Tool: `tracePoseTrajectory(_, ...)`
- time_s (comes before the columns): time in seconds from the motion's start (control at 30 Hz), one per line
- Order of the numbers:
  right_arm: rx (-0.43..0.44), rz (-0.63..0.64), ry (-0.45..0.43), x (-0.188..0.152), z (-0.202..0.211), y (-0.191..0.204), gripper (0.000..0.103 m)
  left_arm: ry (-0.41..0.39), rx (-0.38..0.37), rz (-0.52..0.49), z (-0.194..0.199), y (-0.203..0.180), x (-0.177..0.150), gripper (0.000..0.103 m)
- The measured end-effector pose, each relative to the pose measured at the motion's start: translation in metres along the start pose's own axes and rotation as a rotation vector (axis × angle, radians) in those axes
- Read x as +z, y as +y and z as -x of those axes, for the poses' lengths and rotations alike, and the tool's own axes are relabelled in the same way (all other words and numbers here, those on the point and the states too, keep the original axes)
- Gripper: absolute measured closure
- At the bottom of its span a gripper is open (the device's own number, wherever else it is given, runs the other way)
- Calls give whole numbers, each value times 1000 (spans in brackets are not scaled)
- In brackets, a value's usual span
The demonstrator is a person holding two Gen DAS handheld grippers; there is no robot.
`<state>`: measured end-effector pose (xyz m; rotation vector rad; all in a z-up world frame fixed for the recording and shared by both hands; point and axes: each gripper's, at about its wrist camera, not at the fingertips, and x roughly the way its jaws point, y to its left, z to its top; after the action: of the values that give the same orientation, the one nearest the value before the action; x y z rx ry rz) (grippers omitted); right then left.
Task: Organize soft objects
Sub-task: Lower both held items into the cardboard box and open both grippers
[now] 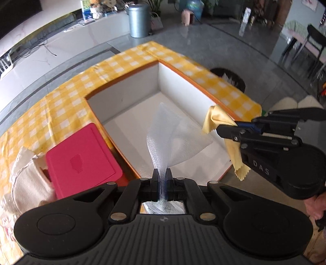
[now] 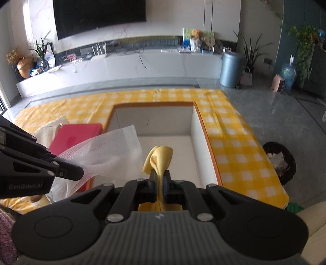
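My left gripper (image 1: 162,173) is shut on a white foam-wrap sheet (image 1: 169,134) and holds it over the open white box with an orange rim (image 1: 183,85). My right gripper (image 2: 160,176) is shut on a yellow cloth (image 2: 160,156) and holds it above the same box (image 2: 200,122). In the left wrist view the right gripper (image 1: 220,129) comes in from the right with the yellow cloth (image 1: 217,119) hanging at the box's right wall. In the right wrist view the left gripper (image 2: 80,174) enters from the left with the foam sheet (image 2: 110,150).
A red flat lid or pad (image 1: 81,159) lies left of the box on the yellow checked tablecloth (image 1: 61,106), beside a cream cloth (image 1: 28,179). A dark waste basket (image 2: 280,161) stands on the floor right of the table. A grey bin (image 1: 138,19) stands beyond.
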<state>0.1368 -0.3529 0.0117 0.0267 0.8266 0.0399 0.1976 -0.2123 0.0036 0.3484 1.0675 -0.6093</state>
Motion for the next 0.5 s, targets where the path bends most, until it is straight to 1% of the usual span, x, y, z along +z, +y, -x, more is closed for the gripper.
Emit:
tracePoseTrajectory(0.2, 24, -37, 89, -3, -37, -15, 100, 71, -1, -79, -38, -11, 8, 99)
tracePoseTrajectory(0.4, 43, -29, 189, -9, -65, -16, 99, 138, -7, -161, -63, -23, 10, 98)
tracePoseTrajectory(0.5, 70, -43, 233, -10, -76, -19, 99, 173, 36, -212, -75, -28, 10, 98)
